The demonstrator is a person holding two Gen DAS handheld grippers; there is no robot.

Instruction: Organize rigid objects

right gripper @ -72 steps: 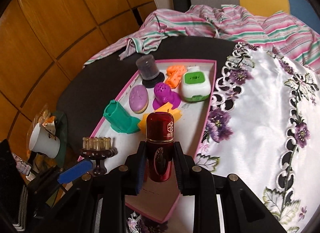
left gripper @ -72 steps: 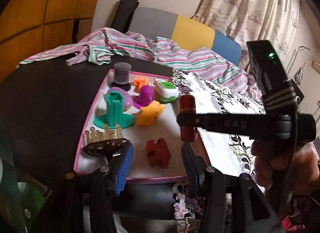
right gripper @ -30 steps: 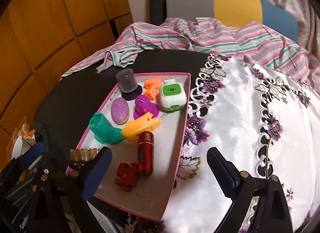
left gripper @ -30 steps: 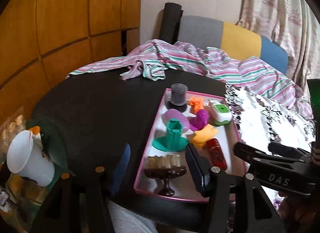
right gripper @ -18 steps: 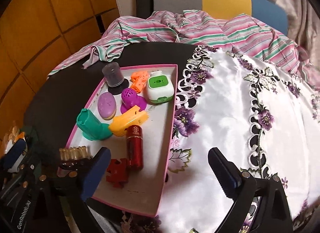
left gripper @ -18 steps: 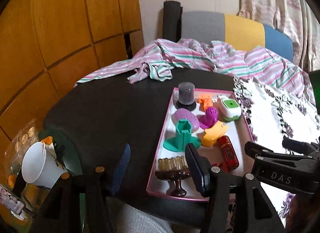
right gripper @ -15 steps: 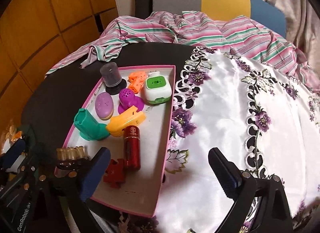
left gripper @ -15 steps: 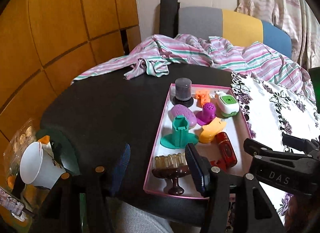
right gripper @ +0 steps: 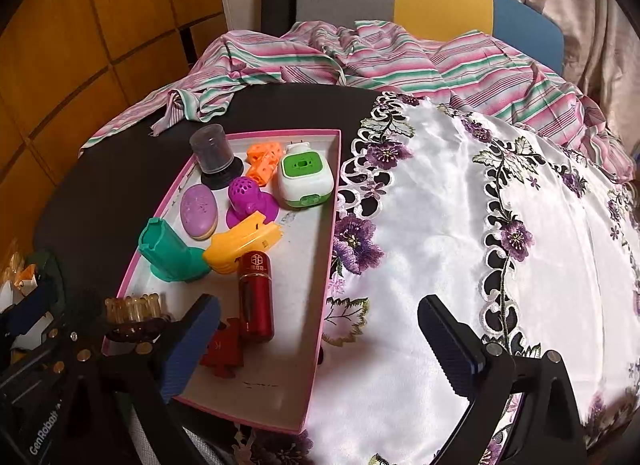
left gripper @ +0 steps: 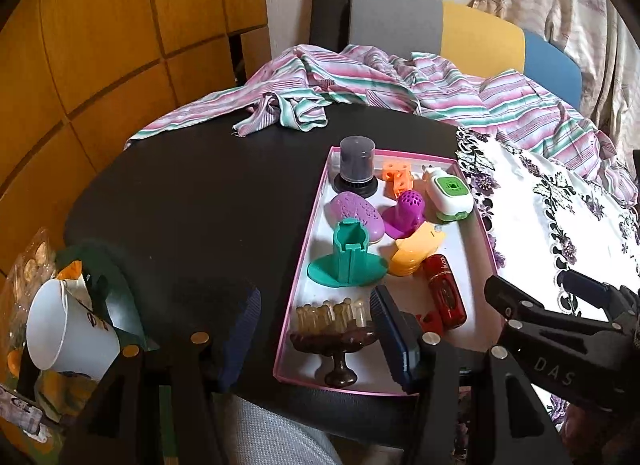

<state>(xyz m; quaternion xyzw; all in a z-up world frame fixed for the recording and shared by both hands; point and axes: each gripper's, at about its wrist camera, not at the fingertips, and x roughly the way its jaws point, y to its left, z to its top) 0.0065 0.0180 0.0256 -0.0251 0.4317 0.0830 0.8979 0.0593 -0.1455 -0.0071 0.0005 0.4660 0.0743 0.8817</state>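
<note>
Both grippers hang empty above the near end of the table; the right gripper (right gripper: pixel 316 341) has its jaws spread wide with nothing between them, one pad over the near corner of the pink tray (right gripper: pixel 320 285) and the other over the embroidered white cloth (right gripper: pixel 440 225); the left gripper (left gripper: pixel 316 329) is likewise well open and holds nothing, its right finger over the tray's near edge and its left finger over bare black table (left gripper: pixel 200 205).

Every rigid piece in view lies inside the tray, which I judge to be the collecting place, so the sorting looks close to done; the red cylinder (right gripper: pixel 256 297) lies on its side along the tray's length, just ahead of the right gripper's left finger, touching or nearly touching the yellow clip-like piece (right gripper: pixel 240 243); a red puzzle piece (right gripper: pixel 222 349) sits beside it, partly hidden by that finger, so its exact lie is hard to read; the brown comb-topped stand (left gripper: pixel 334 339) rests between the left gripper's fingers but is not touched by them; the teal holder (left gripper: pixel 348 257) stands upright farther in.
</note>
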